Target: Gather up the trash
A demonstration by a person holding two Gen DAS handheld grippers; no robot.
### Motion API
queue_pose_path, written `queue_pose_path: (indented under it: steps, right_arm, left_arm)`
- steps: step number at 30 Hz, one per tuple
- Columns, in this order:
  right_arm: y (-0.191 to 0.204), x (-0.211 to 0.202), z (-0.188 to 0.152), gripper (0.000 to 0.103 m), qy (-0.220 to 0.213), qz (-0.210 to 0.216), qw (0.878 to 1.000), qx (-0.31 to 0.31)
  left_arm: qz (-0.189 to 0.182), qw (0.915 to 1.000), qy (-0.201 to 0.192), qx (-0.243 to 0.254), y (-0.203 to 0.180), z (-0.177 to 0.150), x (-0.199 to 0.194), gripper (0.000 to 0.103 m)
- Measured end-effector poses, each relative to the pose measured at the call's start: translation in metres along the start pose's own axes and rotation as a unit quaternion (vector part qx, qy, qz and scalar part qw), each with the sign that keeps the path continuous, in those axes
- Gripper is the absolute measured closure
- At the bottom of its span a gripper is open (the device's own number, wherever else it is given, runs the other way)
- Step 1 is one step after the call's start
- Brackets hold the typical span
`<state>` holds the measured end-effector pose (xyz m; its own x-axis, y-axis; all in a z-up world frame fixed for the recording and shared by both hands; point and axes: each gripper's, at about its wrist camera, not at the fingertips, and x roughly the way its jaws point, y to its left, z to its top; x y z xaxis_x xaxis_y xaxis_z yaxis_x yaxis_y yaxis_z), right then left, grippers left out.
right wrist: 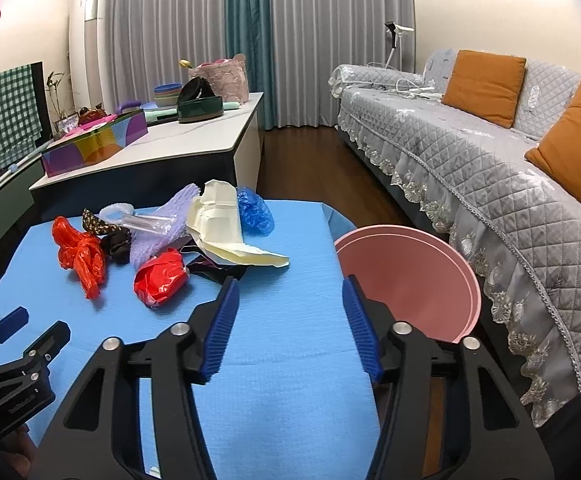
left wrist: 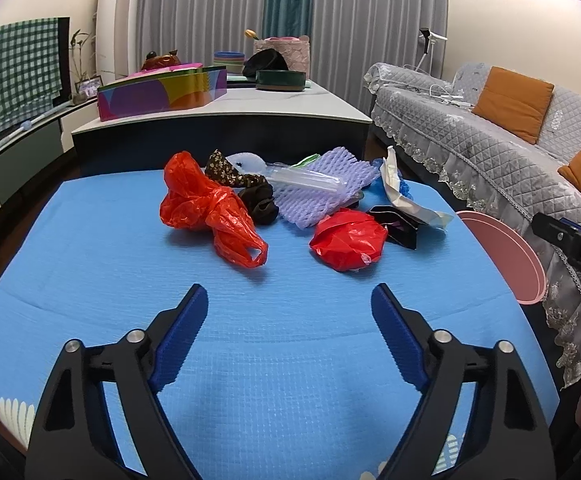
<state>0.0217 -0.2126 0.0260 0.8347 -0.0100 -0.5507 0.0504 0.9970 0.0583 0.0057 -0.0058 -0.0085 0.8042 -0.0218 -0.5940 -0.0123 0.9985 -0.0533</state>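
Left wrist view
- Left gripper (left wrist: 288, 300): jaws spread wide over bare cloth; nothing between the two blue pads.
- Table cloth (left wrist: 90, 264): one, blue, covered the near table.
- Trash pile: lay on the far half of the cloth, well ahead of the pads.
- Orange-red plastic bags: two; one loose and knotted (left wrist: 206, 210) at left, one bunched into a ball (left wrist: 348, 242) at right.
- Purple foam net (left wrist: 322, 184): one, behind the balled bag.
- Clear plastic tube (left wrist: 304, 178): one, rested on the net.
- Dark fabric scraps (left wrist: 258, 202): two counted, between loose bag and net.
- Pink bin (left wrist: 506, 256): one, just beside the cloth's right edge, below table level.
- Right gripper (left wrist: 570, 246): seen only in part at the right edge.

Right wrist view
- Right gripper (right wrist: 290, 296): jaws parted, narrower than the left pair; nothing clamped; positioned over the cloth's right edge, next to the pink bin (right wrist: 410, 280).
- Cream paper wrapper (right wrist: 226, 228): one, crumpled, at the pile's right.
- Blue plastic cover (right wrist: 254, 212): one, behind the wrapper.
- Black packet (right wrist: 214, 270): one, under the wrapper's near edge.
- Sofa cushions (right wrist: 484, 86): two, orange, on the grey sofa.
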Motion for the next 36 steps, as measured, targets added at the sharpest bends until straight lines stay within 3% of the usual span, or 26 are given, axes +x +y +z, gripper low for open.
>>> queue_pose_path:
  steps: [14, 29, 36]
  right_arm:
    - [0.012, 0.053, 0.014, 0.052, 0.026, 0.049, 0.998, 0.019]
    - [0.030, 0.108, 0.026, 0.052, 0.043, 0.050, 0.998, -0.011]
    - [0.037, 0.137, 0.016, 0.052, 0.101, 0.053, 0.993, -0.041]
  left_arm:
    - [0.029, 0.9989, 0.009, -0.035, 0.023, 0.013, 0.030, 0.040]
    - [0.041, 0.9985, 0.006, -0.035, 0.029, 0.039, 0.078, 0.041]
    - [0.037, 0.9976, 0.031, -0.050, 0.036, 0.039, 0.095, 0.041]
